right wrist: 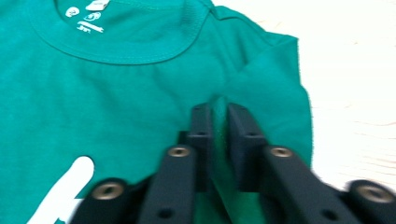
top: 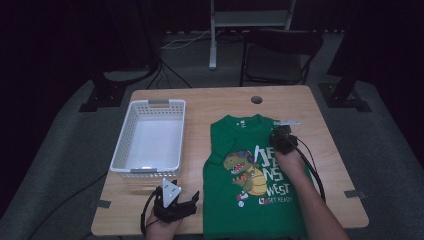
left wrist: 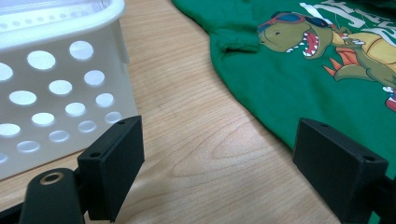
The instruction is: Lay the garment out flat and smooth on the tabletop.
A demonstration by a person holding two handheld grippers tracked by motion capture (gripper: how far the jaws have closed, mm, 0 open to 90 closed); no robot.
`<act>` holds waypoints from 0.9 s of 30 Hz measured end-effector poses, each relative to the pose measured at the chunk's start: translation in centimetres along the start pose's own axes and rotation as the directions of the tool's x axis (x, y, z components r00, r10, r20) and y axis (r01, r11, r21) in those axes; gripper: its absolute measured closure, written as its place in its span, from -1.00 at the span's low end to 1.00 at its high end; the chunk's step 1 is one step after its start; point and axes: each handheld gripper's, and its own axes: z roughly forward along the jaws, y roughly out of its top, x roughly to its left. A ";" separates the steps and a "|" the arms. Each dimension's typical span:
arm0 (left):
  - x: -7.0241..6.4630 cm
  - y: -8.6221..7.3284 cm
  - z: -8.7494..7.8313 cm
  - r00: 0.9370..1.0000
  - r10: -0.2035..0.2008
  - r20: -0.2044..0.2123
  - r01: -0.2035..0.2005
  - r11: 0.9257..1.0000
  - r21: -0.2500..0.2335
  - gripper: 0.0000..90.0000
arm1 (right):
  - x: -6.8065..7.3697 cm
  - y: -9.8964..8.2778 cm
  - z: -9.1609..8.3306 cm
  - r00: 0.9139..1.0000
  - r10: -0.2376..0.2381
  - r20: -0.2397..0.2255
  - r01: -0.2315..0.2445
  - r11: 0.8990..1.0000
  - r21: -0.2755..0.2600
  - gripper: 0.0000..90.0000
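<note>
A green T-shirt (top: 235, 200) with a dinosaur print lies flat on the right half of the wooden table (top: 210, 102), collar toward the far edge. My right gripper (top: 281, 134) rests on the shirt's upper right, near the shoulder. In the right gripper view its jaws are pinched together on a raised fold of the T-shirt (right wrist: 140, 84), with the gripper (right wrist: 219, 112) just below the collar. My left gripper (top: 194, 196) sits near the table's front edge, left of the shirt. The left gripper view shows that gripper (left wrist: 217, 149) open over bare wood, the T-shirt (left wrist: 280, 88) beside its right jaw.
A white perforated basket (top: 150, 167) stands empty on the table's left half, just beyond my left gripper, and the basket (left wrist: 56, 88) fills the left of that gripper's view. A dark chair (top: 277, 55) and a stand's legs are behind the table.
</note>
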 end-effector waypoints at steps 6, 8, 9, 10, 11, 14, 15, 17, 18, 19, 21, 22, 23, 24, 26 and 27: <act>0.0 0.0 0.0 1.000 -0.003 -0.001 0.003 1.000 -0.001 -0.61 | -0.9 0.2 -0.8 0.999 -0.028 0.022 0.028 0.999 -0.031 0.90; 0.0 0.0 0.0 1.000 -0.004 -0.002 0.004 1.000 -0.002 -0.61 | -1.5 0.4 -1.3 0.998 -0.040 0.049 0.043 0.997 -0.057 0.90; 0.0 0.0 0.0 1.000 -0.005 -0.002 0.005 1.000 -0.002 -0.61 | -1.9 0.7 -1.6 0.997 -0.048 0.057 0.052 0.996 -0.074 0.90; 0.0 0.0 0.0 1.000 -0.007 -0.002 0.007 1.000 -0.001 -0.61 | -2.2 0.9 -1.8 0.997 -0.044 0.064 0.049 0.996 -0.080 0.90; 0.0 0.0 0.0 1.000 -0.008 -0.002 0.008 1.000 -0.001 -0.61 | -2.6 1.1 -2.0 0.997 -0.034 0.069 0.040 0.995 -0.093 0.90; 0.0 0.0 0.1 1.000 -0.010 -0.001 0.010 1.000 -0.001 -0.61 | -4.2 1.5 -2.6 0.997 0.042 0.067 -0.034 0.991 -0.126 0.90; 0.1 0.0 0.0 1.000 -0.011 0.001 0.011 1.000 -0.002 -0.61 | -4.7 1.6 -2.6 0.996 0.055 0.072 -0.046 0.992 -0.122 0.90; 0.1 0.0 0.0 1.000 -0.011 0.003 0.011 1.000 -0.001 -0.61 | -5.6 1.7 -2.6 0.994 0.072 0.083 -0.061 0.990 -0.127 0.90; 0.1 0.0 0.0 1.000 -0.011 0.004 0.011 1.000 -0.001 -0.61 | -5.9 1.8 -2.6 0.993 0.076 0.090 -0.064 0.990 -0.129 0.90; 0.1 0.0 0.0 1.000 -0.012 0.005 0.012 1.000 -0.001 -0.61 | -6.3 1.9 -2.7 0.992 0.087 0.096 -0.074 0.988 -0.133 0.90; 0.1 0.0 0.0 1.000 -0.013 0.006 0.013 1.000 0.001 -0.61 | -7.1 1.9 -2.7 0.989 0.109 0.099 -0.095 0.986 -0.136 0.90; 0.1 0.0 0.0 1.000 -0.014 0.007 0.014 1.000 0.000 -0.61 | -7.5 1.9 -2.7 0.987 0.120 0.103 -0.105 0.985 -0.135 0.90; 0.1 0.0 0.0 1.000 -0.015 0.007 0.015 1.000 -0.001 -0.61 | -7.9 1.9 -2.6 0.987 0.131 0.096 -0.118 0.984 -0.134 0.90; 0.1 0.0 0.0 1.000 -0.014 0.007 0.014 1.000 0.000 -0.61 | -8.3 1.8 -2.5 0.986 0.139 0.091 -0.126 0.983 -0.133 0.90; 0.1 0.0 0.0 1.000 -0.015 0.007 0.015 1.000 -0.001 -0.61 | -8.9 1.7 -2.2 0.983 0.159 0.093 -0.146 0.981 -0.128 0.90; 0.2 0.0 0.0 1.000 -0.015 0.008 0.015 1.000 -0.001 -0.61 | -9.2 1.6 -2.1 0.981 0.173 0.092 -0.161 0.979 -0.128 0.90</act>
